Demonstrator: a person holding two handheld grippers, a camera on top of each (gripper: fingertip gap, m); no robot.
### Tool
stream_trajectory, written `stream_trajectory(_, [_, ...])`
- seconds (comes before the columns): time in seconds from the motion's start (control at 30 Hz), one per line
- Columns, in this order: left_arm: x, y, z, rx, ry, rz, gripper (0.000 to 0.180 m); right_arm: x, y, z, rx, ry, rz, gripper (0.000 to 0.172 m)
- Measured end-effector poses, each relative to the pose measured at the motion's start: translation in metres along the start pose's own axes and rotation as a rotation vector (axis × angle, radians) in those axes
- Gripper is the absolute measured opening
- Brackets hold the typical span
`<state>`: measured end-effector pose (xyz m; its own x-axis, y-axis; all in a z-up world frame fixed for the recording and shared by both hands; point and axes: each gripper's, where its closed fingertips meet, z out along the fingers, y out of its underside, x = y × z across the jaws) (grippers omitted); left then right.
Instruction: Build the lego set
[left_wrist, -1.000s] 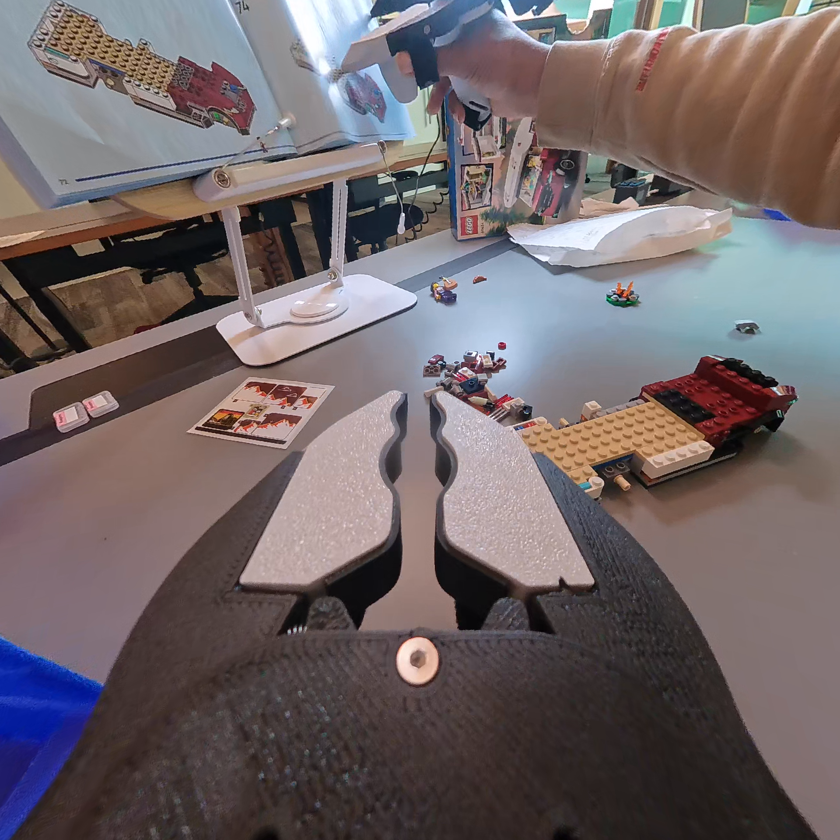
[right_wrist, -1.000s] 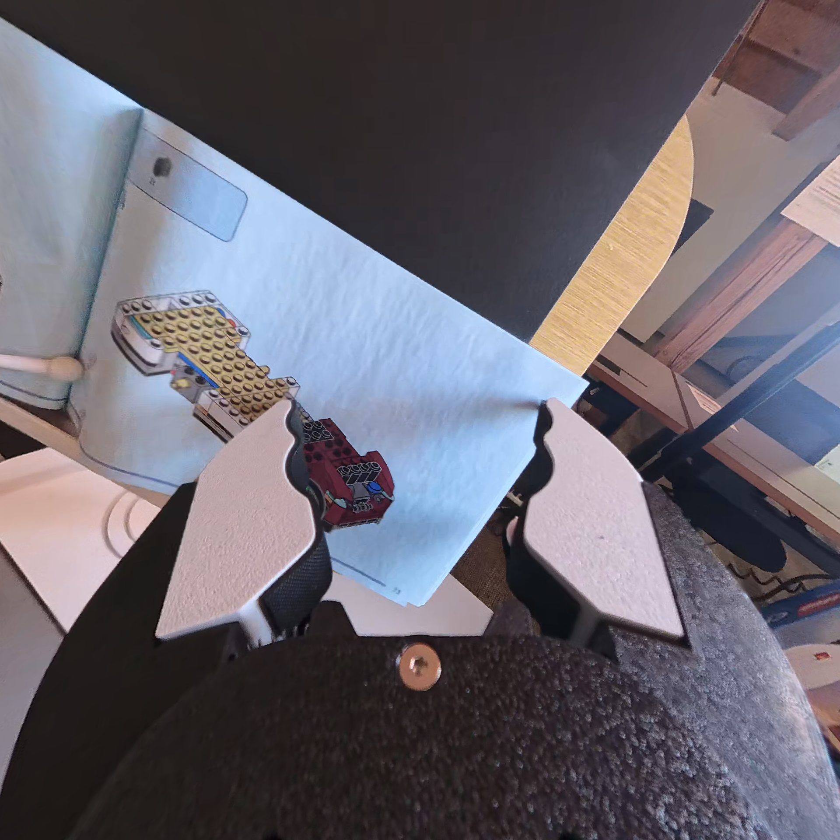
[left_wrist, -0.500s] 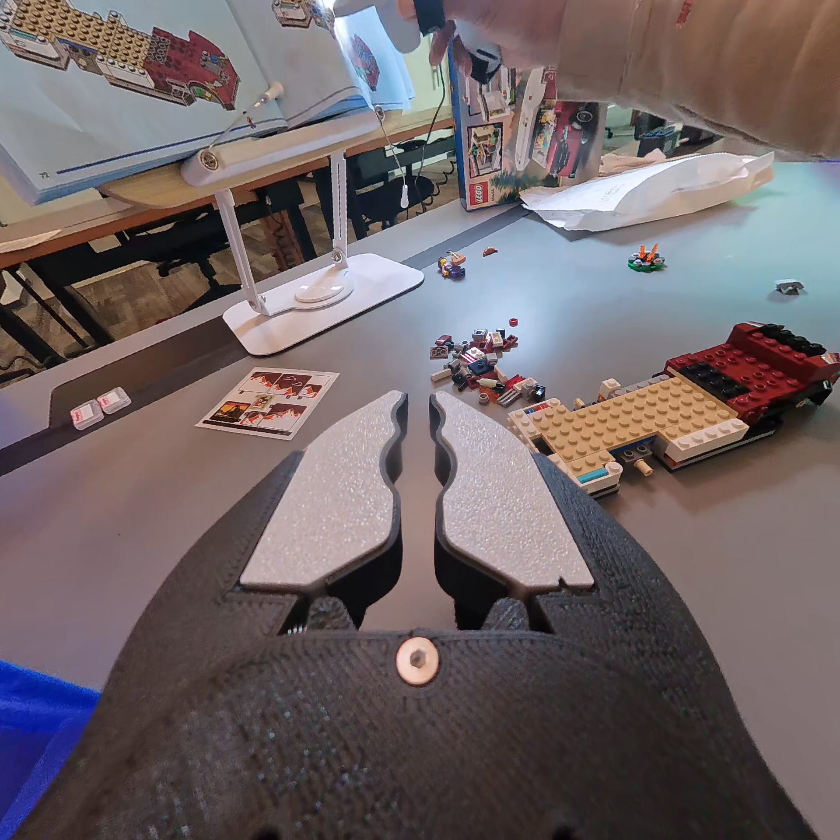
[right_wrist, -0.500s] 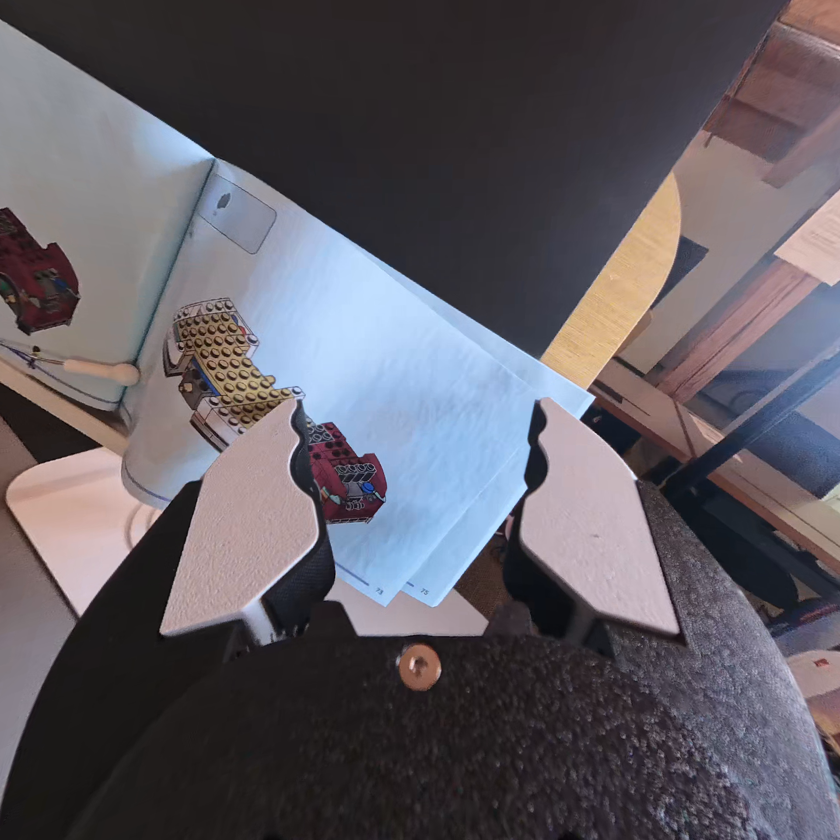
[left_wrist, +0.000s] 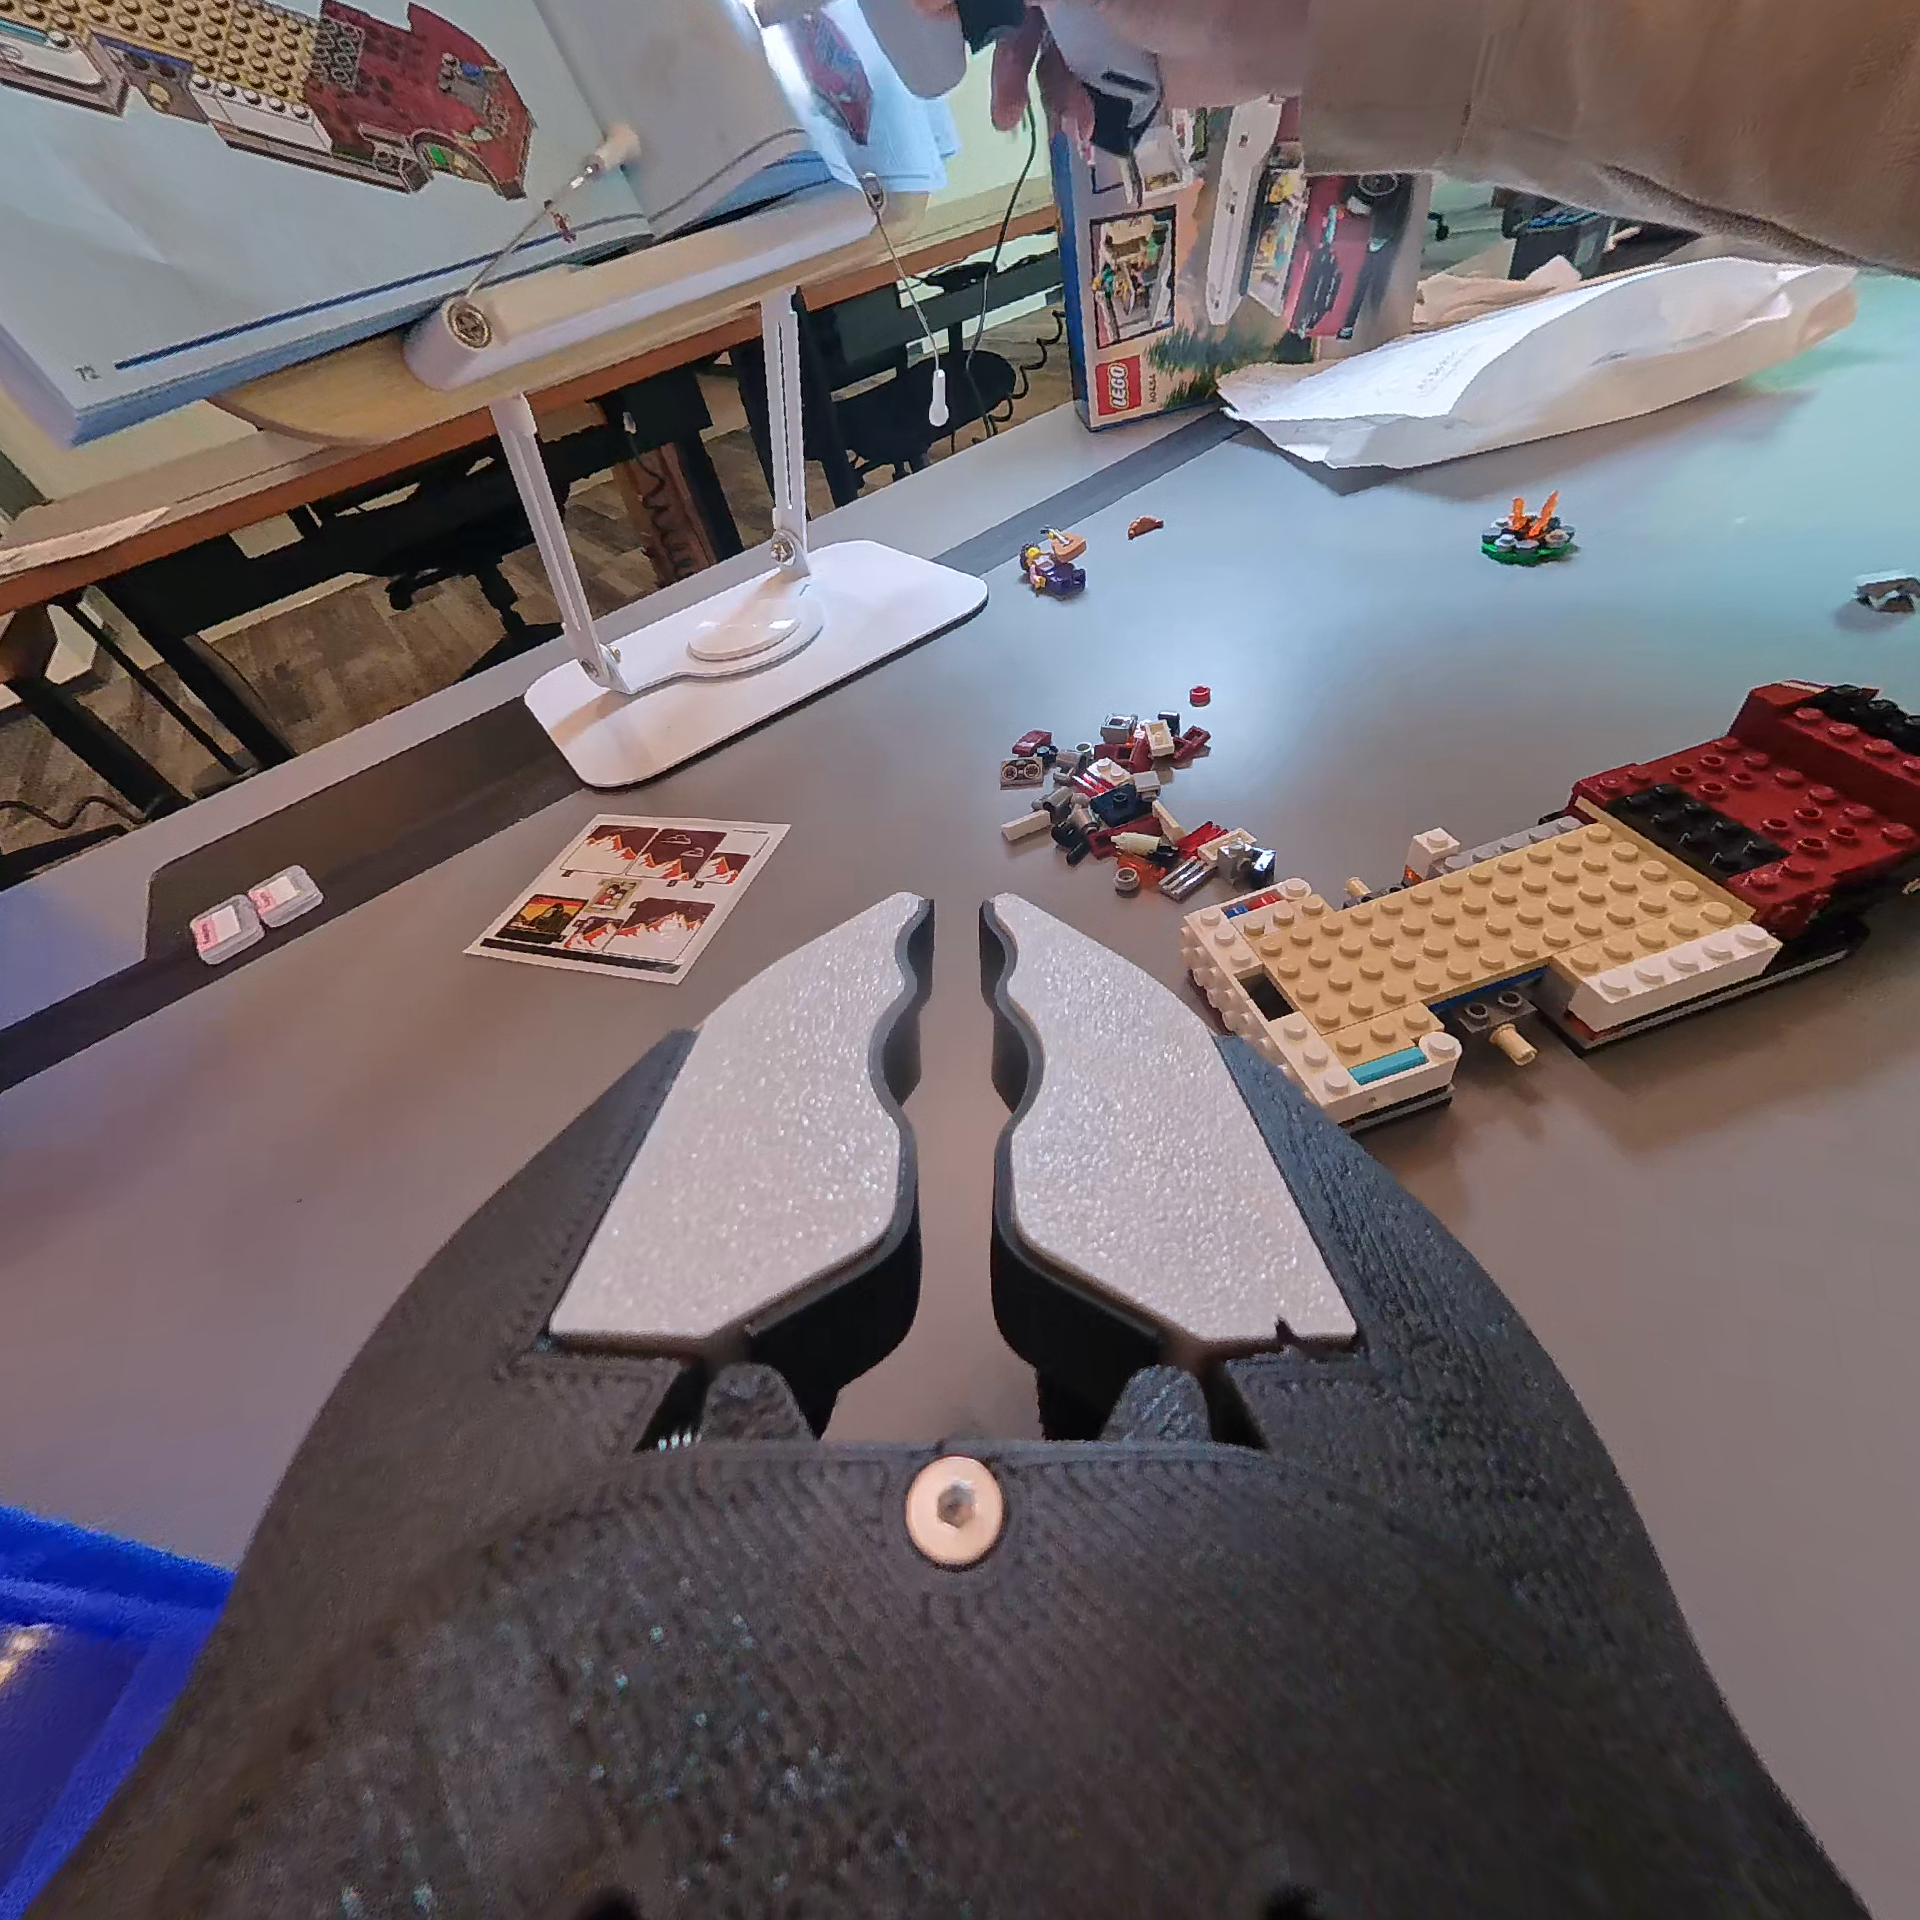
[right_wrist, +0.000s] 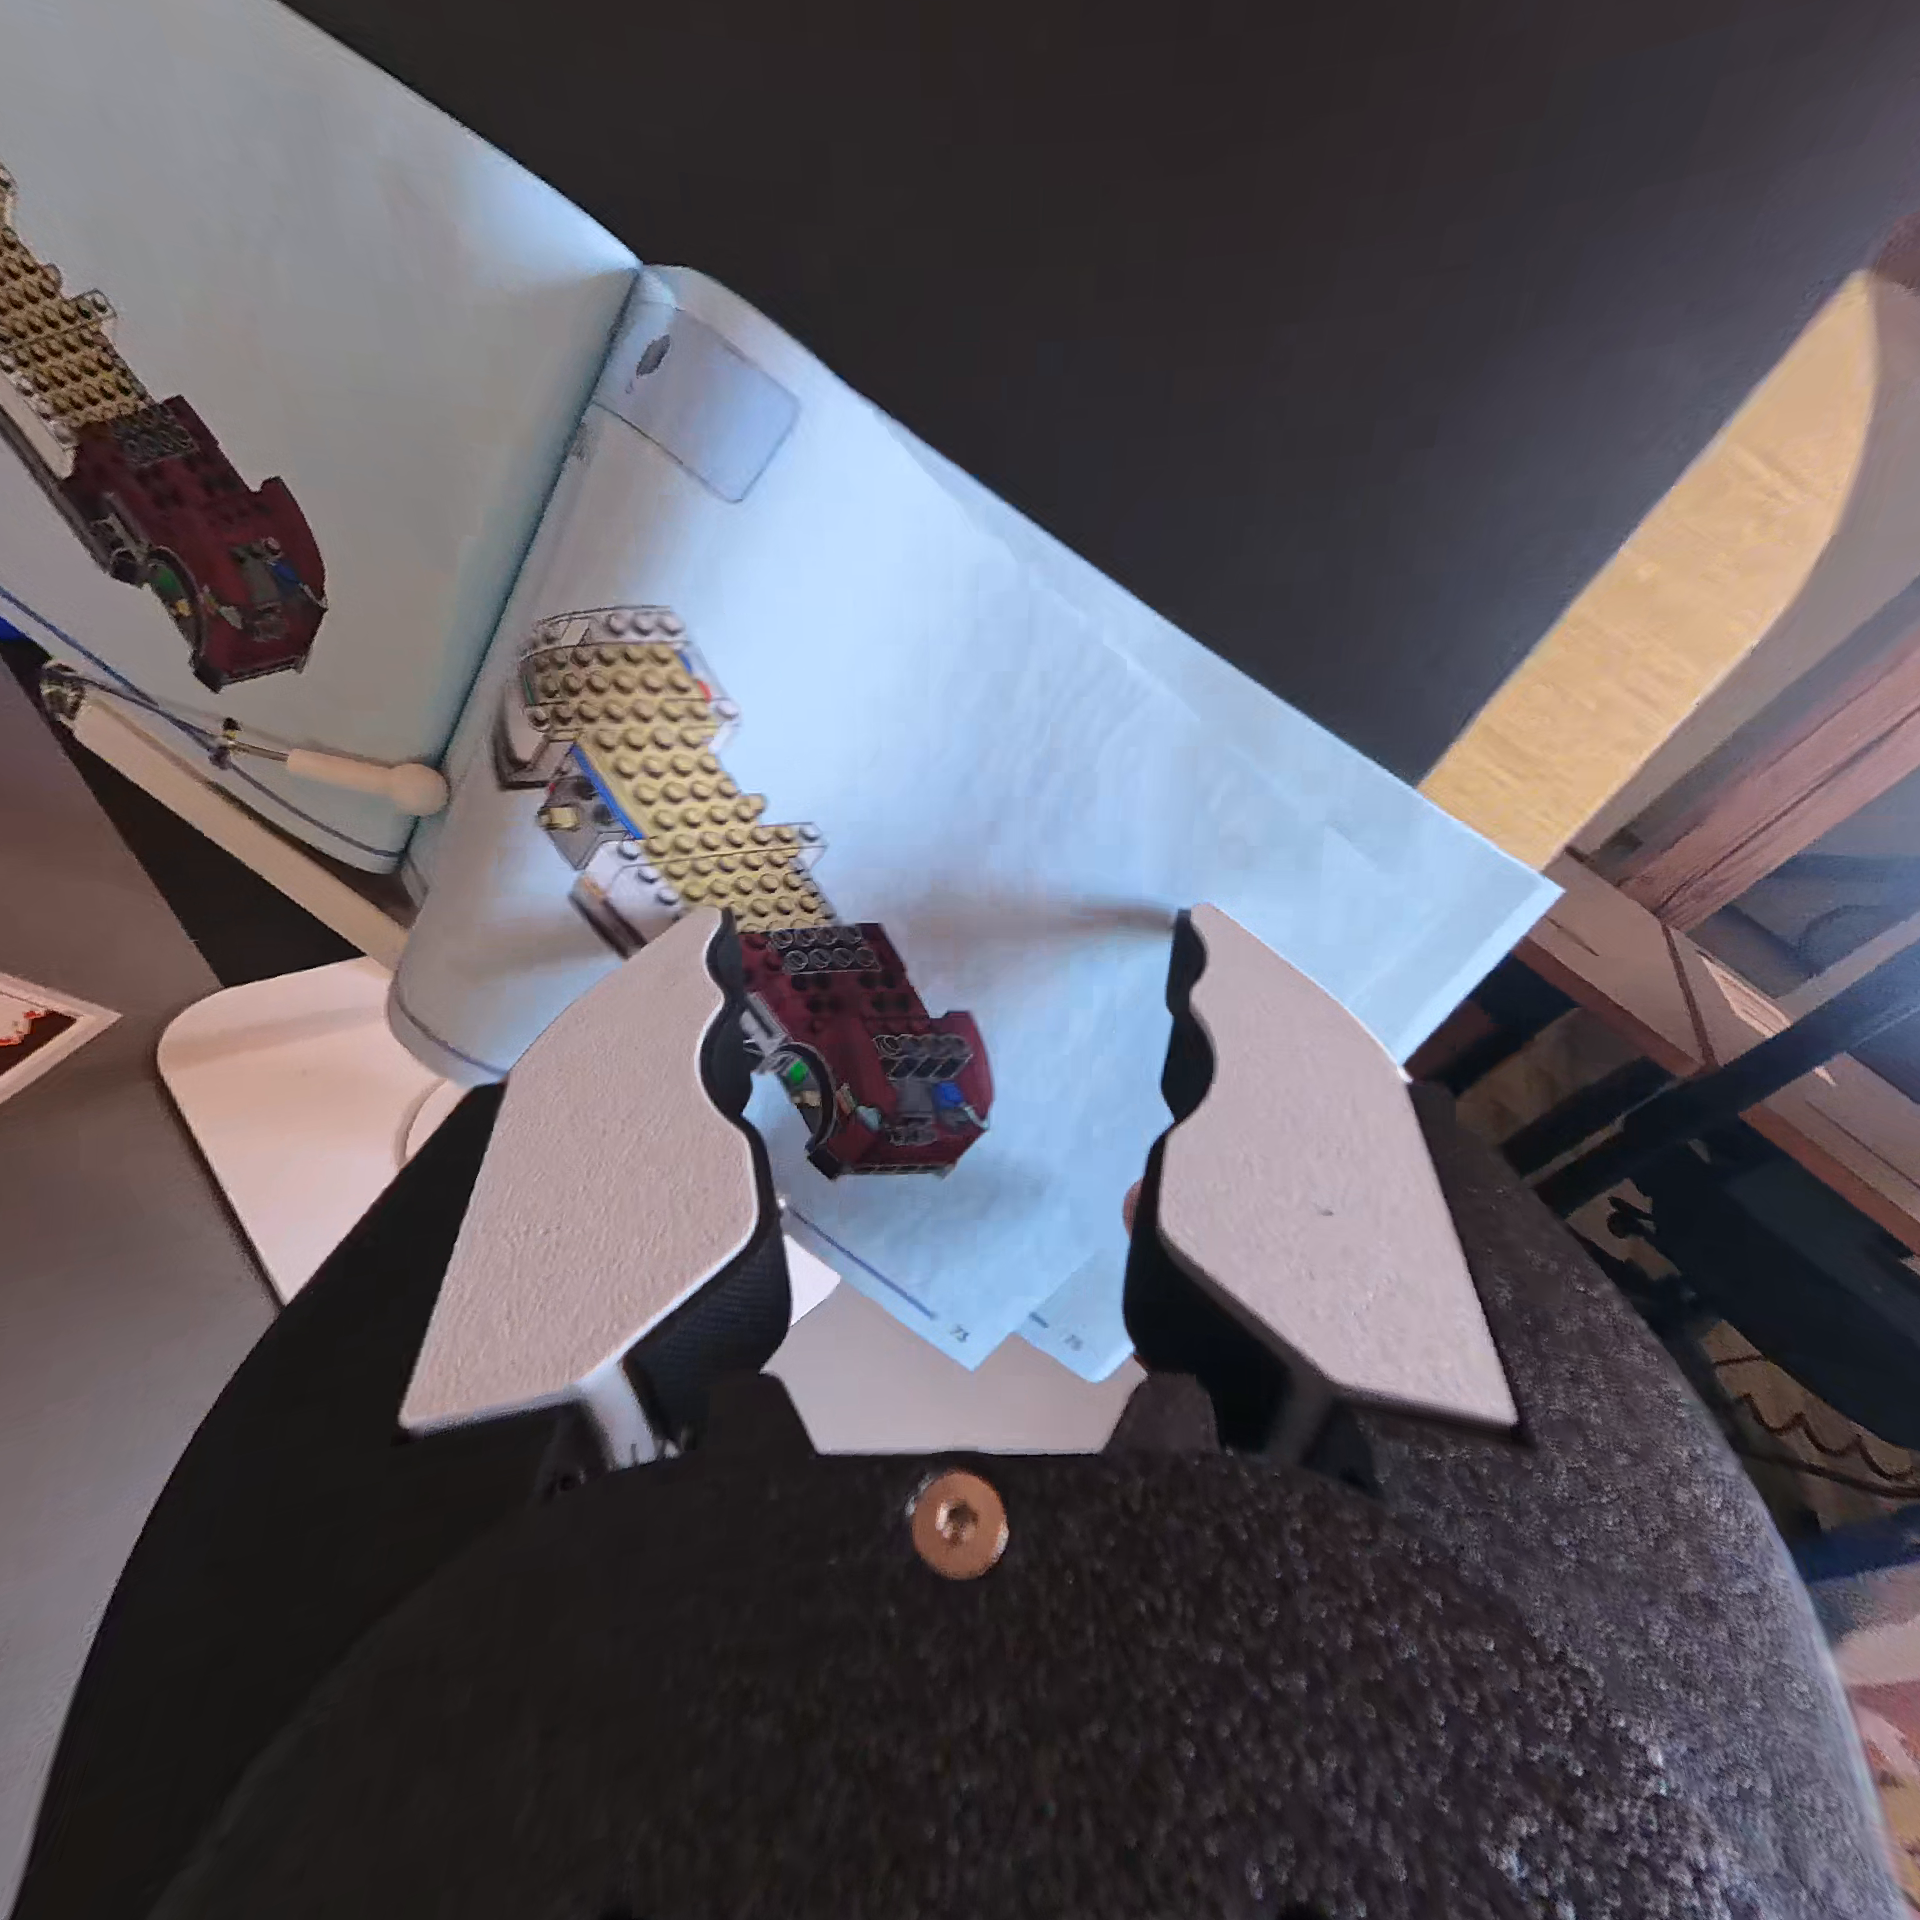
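Left wrist view alone shows the brick model (left_wrist: 1538, 935); right, booklet pages (right_wrist: 1039, 727).

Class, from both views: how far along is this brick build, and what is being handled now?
Done: a tan-and-dark-red base stands assembled on the table. In hand: the open right tongs straddle a curled booklet page; the left tongs hold nothing. Left: loose pieces and a sticker sheet lie beside it.
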<state>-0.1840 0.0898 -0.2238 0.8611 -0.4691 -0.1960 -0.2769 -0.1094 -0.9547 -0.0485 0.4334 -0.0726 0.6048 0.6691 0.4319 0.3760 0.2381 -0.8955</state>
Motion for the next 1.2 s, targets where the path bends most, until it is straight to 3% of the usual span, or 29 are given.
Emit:
stream_trajectory(0.1, [0.000,0.001,0.001,-0.005,0.000,0.001,0.008,0.023,-0.006,-0.001,0.019,0.081,0.059,0.094])
stream_trajectory(0.27, [0.000,0.002,0.001,-0.009,-0.003,0.011,0.008,0.022,-0.001,0.006,-0.018,0.088,0.050,0.097])
stream_trajectory(0.47, [0.001,0.002,0.001,-0.011,0.002,0.016,0.008,0.014,0.002,0.004,-0.012,0.069,0.028,0.063])
stream_trajectory(0.53, [0.001,0.002,0.001,-0.013,0.001,0.021,0.008,0.012,0.003,0.003,-0.020,0.055,0.016,0.058])
stream_trajectory(0.67, [0.001,0.003,0.001,-0.015,0.000,0.023,0.008,0.031,-0.002,-0.001,0.003,0.127,0.055,0.087])
stream_trajectory(0.73, [0.002,0.003,0.002,-0.019,0.001,0.025,0.008,0.031,-0.001,0.003,-0.010,0.096,0.085,0.093])
stream_trajectory(0.83, [0.002,0.004,0.002,-0.021,0.000,0.028,0.008,0.029,0.000,0.005,-0.018,0.103,0.056,0.093])
stream_trajectory(1.07, [0.002,0.004,0.003,-0.025,0.003,0.031,0.008,0.021,0.004,0.002,-0.014,0.080,0.034,0.065])
stream_trajectory(1.2, [0.002,0.004,0.003,-0.024,0.001,0.032,0.008,0.033,-0.004,0.000,0.011,0.123,0.038,0.085])
